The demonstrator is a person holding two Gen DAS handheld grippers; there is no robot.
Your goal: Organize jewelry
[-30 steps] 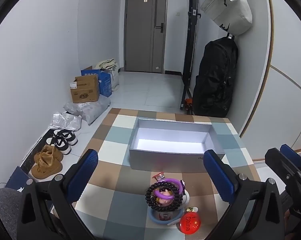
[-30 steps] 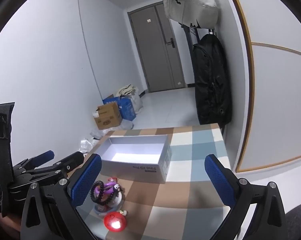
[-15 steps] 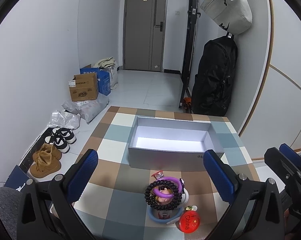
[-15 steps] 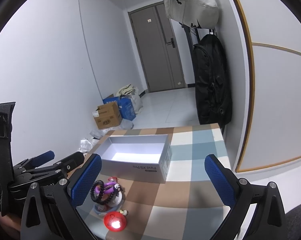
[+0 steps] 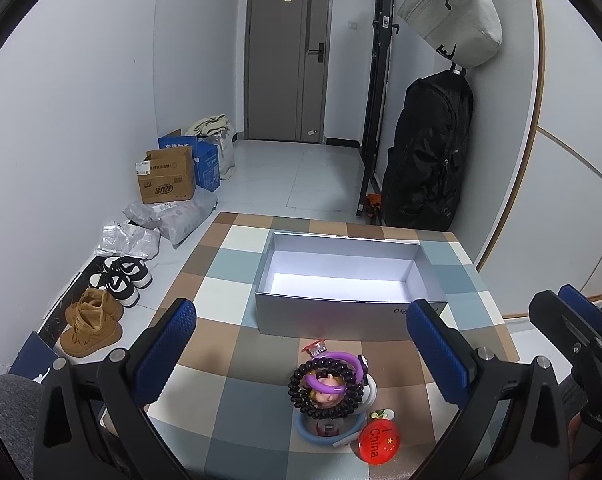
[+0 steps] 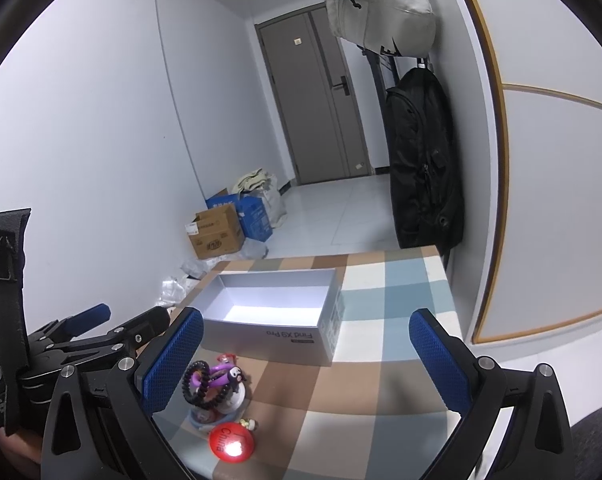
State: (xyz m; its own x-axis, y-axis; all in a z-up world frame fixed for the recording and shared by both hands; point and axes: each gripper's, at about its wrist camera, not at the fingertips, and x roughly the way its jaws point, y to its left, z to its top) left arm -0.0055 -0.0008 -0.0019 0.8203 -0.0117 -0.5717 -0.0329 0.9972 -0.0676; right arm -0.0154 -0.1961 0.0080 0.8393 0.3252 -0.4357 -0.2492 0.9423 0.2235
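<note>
Checkered table (image 5: pixel 221 364) near hallway door (image 5: pixel 287 52)

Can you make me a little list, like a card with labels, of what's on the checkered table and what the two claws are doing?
table: checkered cloth
box: open grey box, looks empty inside
jewelry pile: black bead bracelet, purple ring and blue ring stacked together, in front of the box
red badge: round, says China, beside the pile
left claw: open, holding nothing, above the pile
right claw: open, holding nothing
</note>
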